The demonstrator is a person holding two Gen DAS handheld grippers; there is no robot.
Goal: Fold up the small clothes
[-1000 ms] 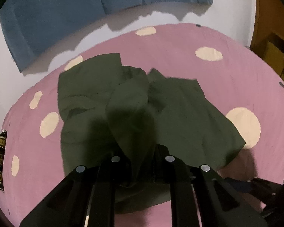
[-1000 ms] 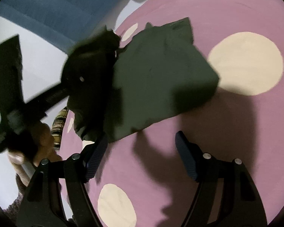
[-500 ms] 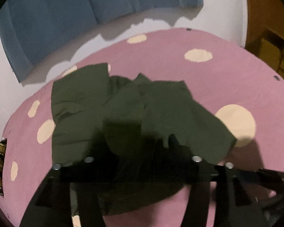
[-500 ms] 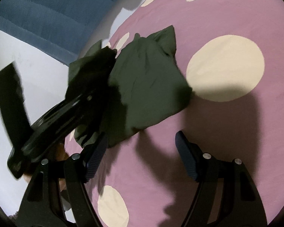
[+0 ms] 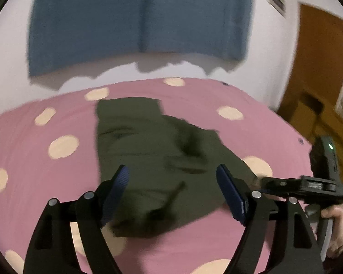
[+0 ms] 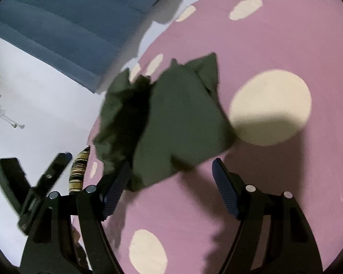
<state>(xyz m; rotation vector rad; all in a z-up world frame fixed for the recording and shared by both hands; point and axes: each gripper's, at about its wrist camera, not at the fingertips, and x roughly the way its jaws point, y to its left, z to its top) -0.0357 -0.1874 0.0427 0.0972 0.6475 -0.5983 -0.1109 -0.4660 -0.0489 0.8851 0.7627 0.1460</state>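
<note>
**Left wrist view: both grippers spread, green garment loose on the spotted bed**

Left wrist view has the left gripper (image 5: 172, 191) with its jaws opening, the blue ribbed pads (image 5: 116, 191) wide apart and nothing pressed between them. Beyond and below the pads lies the dark green garment (image 5: 162, 157), rumpled and partly folded over itself, resting on the pink bed cover (image 5: 34, 137) with its cream spots. The cloth sits about the middle of the bed, its near end just ahead of the fingers and its far end reaching toward the edge by the wall.

At the right side of that view the right gripper (image 5: 308, 183) is held by a hand (image 5: 336, 226), near the garment's right edge.

From the right wrist view, the right gripper (image 6: 170, 188) also has its jaws opening, and they hold nothing; the garment's (image 6: 171, 118) near corner lies just beside the left-hand pad, whether touching it I cannot tell. The left gripper (image 6: 41, 187) shows blurred at the lower left, apart from the cloth. Next to it a striped yellow-and-black item (image 6: 79, 171) sits at the bed's edge.

Past the bed's far edge a blue cloth (image 5: 137, 18) hangs on the white wall, and a wooden door (image 5: 320, 68) stands beyond the bed's far right corner.
</note>
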